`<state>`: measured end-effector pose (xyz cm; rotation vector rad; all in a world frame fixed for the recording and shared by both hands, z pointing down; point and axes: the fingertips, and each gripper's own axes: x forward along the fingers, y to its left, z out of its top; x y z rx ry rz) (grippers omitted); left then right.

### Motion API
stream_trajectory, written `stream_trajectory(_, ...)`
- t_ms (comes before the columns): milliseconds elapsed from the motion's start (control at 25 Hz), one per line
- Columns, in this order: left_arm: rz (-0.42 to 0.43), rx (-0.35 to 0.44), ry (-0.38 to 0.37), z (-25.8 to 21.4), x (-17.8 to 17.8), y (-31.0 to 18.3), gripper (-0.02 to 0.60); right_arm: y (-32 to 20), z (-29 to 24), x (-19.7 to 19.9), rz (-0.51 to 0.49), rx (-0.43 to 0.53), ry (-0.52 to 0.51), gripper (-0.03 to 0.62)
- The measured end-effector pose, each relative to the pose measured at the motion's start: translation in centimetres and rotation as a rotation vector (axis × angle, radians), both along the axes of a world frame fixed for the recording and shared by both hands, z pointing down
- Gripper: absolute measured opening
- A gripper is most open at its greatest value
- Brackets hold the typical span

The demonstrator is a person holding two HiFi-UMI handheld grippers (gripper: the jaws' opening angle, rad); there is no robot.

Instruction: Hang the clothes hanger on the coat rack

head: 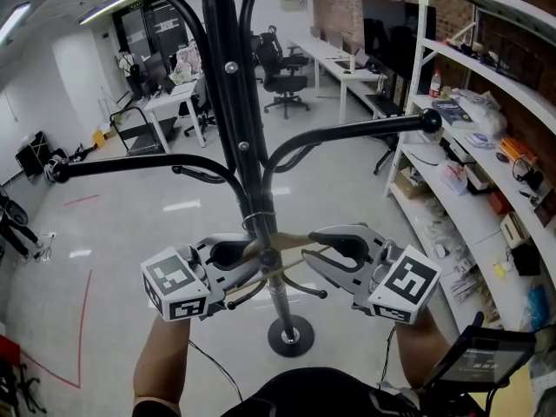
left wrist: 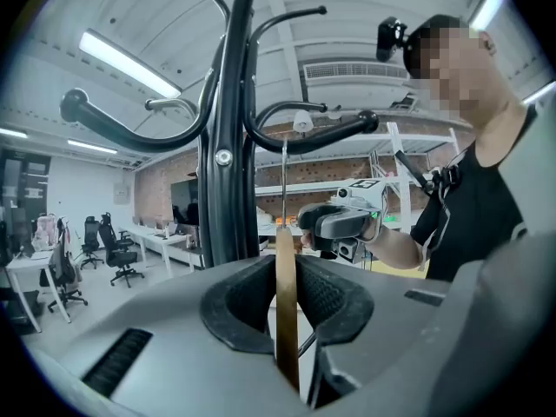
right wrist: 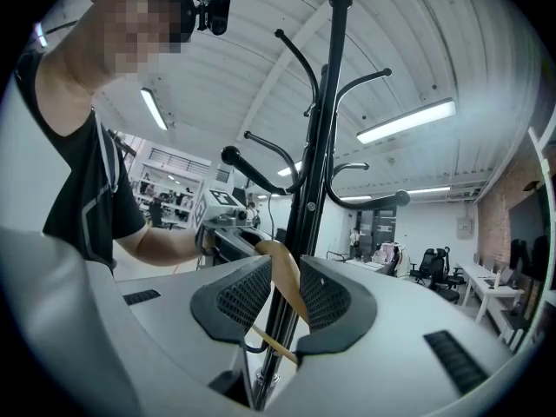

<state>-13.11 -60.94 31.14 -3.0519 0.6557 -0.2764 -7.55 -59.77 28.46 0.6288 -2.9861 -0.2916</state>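
A wooden clothes hanger [head: 280,252] is held level between both grippers, right against the black coat rack's pole [head: 233,102]. My left gripper [head: 252,261] is shut on the hanger's left end, seen edge-on between the pads [left wrist: 285,307]. Its thin metal hook [left wrist: 284,185] rises straight up to a curved rack arm [left wrist: 313,135]; whether it rests over that arm I cannot tell. My right gripper [head: 317,254] is shut on the hanger's other wooden arm [right wrist: 282,272], with the lower bar [right wrist: 274,341] below the pads. Each gripper faces the other across the pole.
Curved rack arms reach out left [head: 130,165] and right [head: 365,129] above the grippers. The round rack base [head: 289,335] stands on the floor below. White shelving with clutter [head: 486,146] lines the right side. Desks and office chairs [head: 282,76] stand farther back.
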Motion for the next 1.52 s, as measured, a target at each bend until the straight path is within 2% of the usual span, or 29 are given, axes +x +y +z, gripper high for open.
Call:
stream_trajectory(280, -0.043, 0.056, -0.005, -0.2, -0.2, -0.1, 0.056, 0.3, 0.1, 0.1, 0.009, 0.006, 0.005, 0.097)
stream_trajectory(440, -0.086, 0.103, 0.054, -1.4, -1.1, 0.4, 0.096, 0.4, -0.2, 0.6, 0.025, -0.012, -0.029, 0.097)
stream_trajectory(480, -0.106, 0.116, 0.061, -1.7, -1.5, 0.6, 0.135, 0.3, -0.2, 0.8, 0.035, -0.021, -0.045, 0.097)
stream_trajectory(520, -0.127, 0.129, 0.063, -1.9, -1.9, 0.8, 0.138, 0.2, -0.3, 1.0, 0.043, -0.030, -0.062, 0.097)
stream_trajectory(680, -0.226, 0.169, 0.103, -2.7, -3.6, 2.0, 0.137, 0.3, -0.7, 2.0, 0.070, -0.057, -0.107, 0.094)
stream_trajectory(720, -0.257, 0.187, 0.117, -3.1, -4.0, 2.5, 0.137, 0.3, -0.7, 2.3, 0.082, -0.063, -0.118, 0.086)
stream_trajectory(800, -0.322, 0.227, 0.134, -4.0, -4.9, 3.5, 0.137, 0.5, -0.8, 3.0, 0.109, -0.074, -0.138, 0.022)
stream_trajectory(840, -0.358, 0.243, 0.139, -4.3, -5.4, 4.0, 0.137, 0.7, -0.8, 3.4, 0.117, -0.077, -0.145, 0.011)
stream_trajectory(1000, -0.474, 0.270, 0.179, -4.9, -6.4, 6.8, 0.129, 2.3, -0.6, 4.7, 0.137, -0.065, -0.164, 0.008)
stream_trajectory(1080, -0.496, 0.252, 0.225, -4.6, -5.9, 8.6, 0.109, 3.3, -0.2, 5.3, 0.136, -0.077, -0.170, 0.008)
stream_trajectory(1120, -0.506, 0.233, 0.248, -4.1, -5.6, 9.4, 0.076, 3.8, 0.0, 5.7, 0.133, -0.094, -0.175, 0.009)
stream_trajectory(1280, -0.571, 0.119, 0.308, -1.0, -4.6, 11.7, 0.002, 5.9, 0.7, 6.8, 0.119, -0.121, -0.183, 0.009)
stream_trajectory(1440, -0.618, 0.005, 0.324, 2.0, -3.5, 15.0, 0.000, 8.7, 2.0, 7.8, 0.095, -0.121, -0.174, 0.009)
stream_trajectory(1520, -0.639, -0.018, 0.318, 2.8, -3.0, 16.4, 0.000, 10.0, 2.9, 8.5, 0.093, -0.132, -0.161, 0.009)
